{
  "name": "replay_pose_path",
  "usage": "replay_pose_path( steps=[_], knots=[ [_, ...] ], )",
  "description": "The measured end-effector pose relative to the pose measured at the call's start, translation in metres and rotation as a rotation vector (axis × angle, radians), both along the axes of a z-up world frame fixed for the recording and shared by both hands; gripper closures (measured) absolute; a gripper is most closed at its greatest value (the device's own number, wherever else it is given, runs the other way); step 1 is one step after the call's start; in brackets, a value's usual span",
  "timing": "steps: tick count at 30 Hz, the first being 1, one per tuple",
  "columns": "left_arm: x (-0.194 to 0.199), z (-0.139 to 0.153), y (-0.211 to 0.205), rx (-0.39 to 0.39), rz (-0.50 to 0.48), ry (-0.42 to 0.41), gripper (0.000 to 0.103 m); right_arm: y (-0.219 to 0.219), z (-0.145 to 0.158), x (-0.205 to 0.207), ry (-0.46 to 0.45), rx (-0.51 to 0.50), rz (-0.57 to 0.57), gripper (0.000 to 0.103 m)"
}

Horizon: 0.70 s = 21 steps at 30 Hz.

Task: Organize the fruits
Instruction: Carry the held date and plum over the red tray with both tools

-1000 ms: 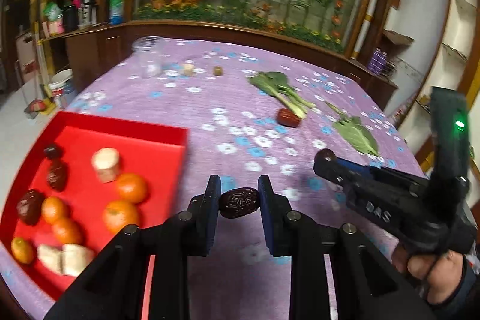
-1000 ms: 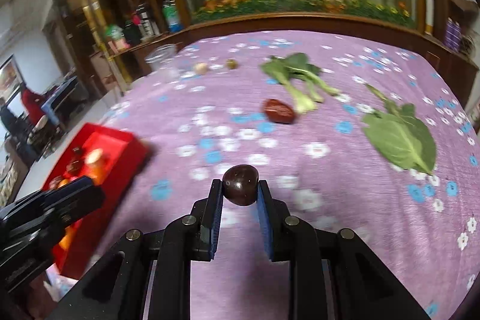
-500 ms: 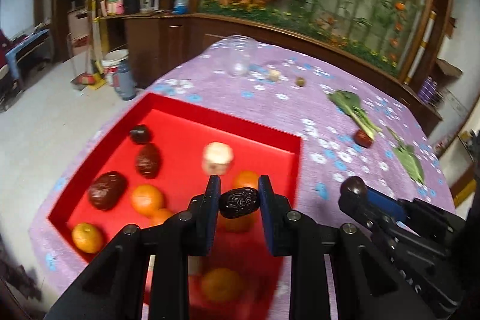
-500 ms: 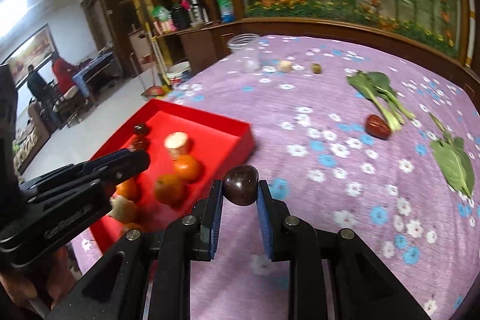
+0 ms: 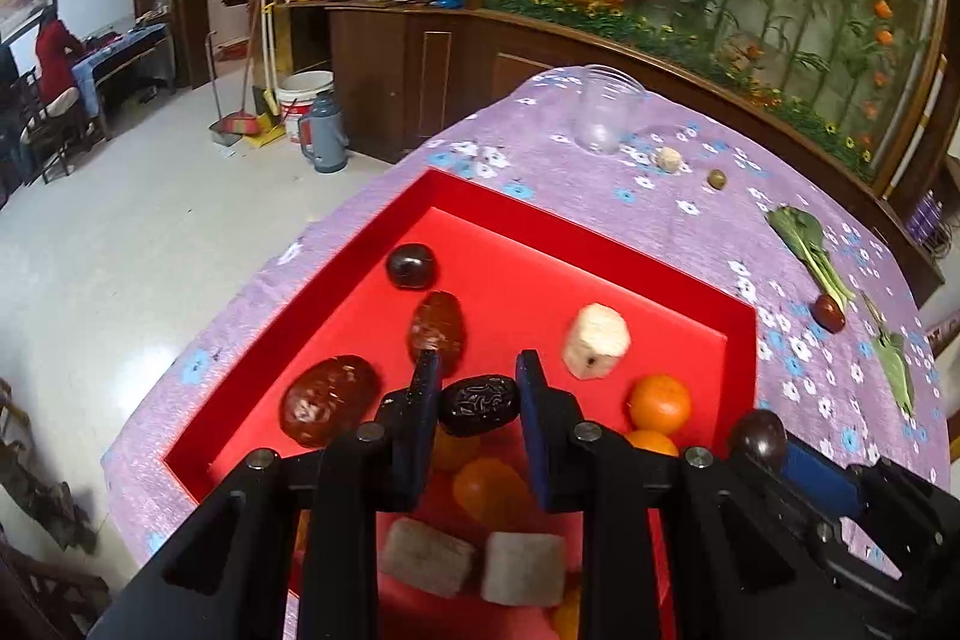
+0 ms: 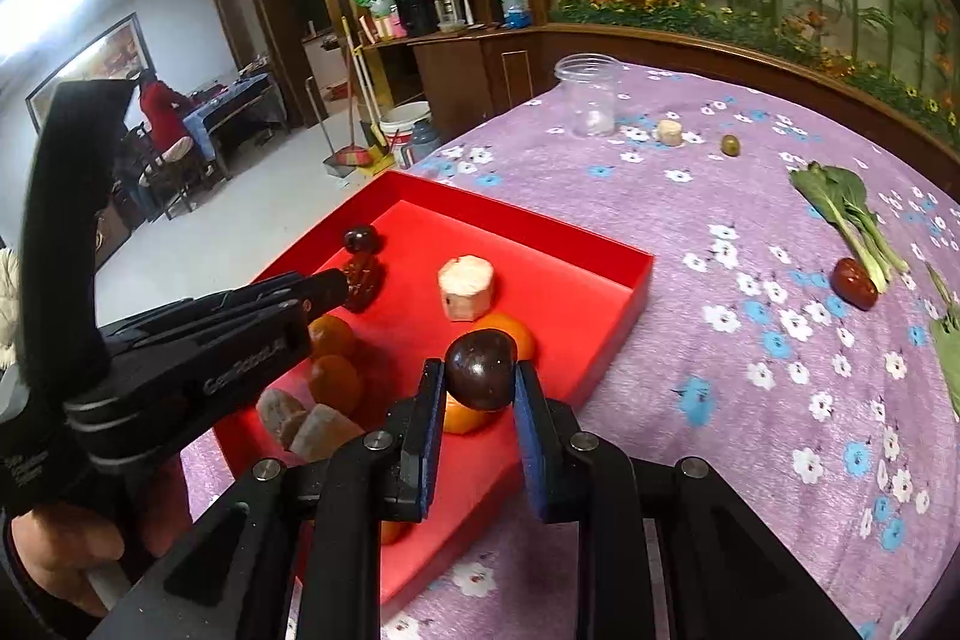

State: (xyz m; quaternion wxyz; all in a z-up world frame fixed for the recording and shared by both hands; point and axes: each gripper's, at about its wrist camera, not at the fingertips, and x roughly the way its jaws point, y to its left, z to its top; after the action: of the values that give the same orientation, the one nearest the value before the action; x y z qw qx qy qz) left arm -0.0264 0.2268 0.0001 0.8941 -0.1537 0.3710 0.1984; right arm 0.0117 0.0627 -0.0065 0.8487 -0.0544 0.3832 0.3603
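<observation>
My left gripper is shut on a wrinkled dark date and hangs over the red tray. My right gripper is shut on a smooth dark round fruit above the tray's near right part. In the tray lie oranges, brown dates, a dark round fruit and pale chunks. In the left wrist view the right gripper's held fruit shows at the lower right. On the purple cloth a red date lies loose.
A clear plastic jar, a pale chunk and a green olive-like fruit stand at the table's far side. Leafy greens lie at the right. The tray sits near the table's left edge, with floor beyond. A person in red sits far off.
Both grippers have swung left from over the cloth to over the red tray, each still holding its fruit. The tray now fills the middle of both views.
</observation>
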Motion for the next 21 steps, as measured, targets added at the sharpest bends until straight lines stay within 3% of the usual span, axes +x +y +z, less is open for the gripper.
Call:
replay_pose_path(
  steps=[21],
  knots=[
    [0.007, -0.005, 0.031, 0.018, 0.076, 0.041, 0.078, 0.028, -0.006, -0.008, 0.005, -0.006, 0.05, 0.078]
  ],
)
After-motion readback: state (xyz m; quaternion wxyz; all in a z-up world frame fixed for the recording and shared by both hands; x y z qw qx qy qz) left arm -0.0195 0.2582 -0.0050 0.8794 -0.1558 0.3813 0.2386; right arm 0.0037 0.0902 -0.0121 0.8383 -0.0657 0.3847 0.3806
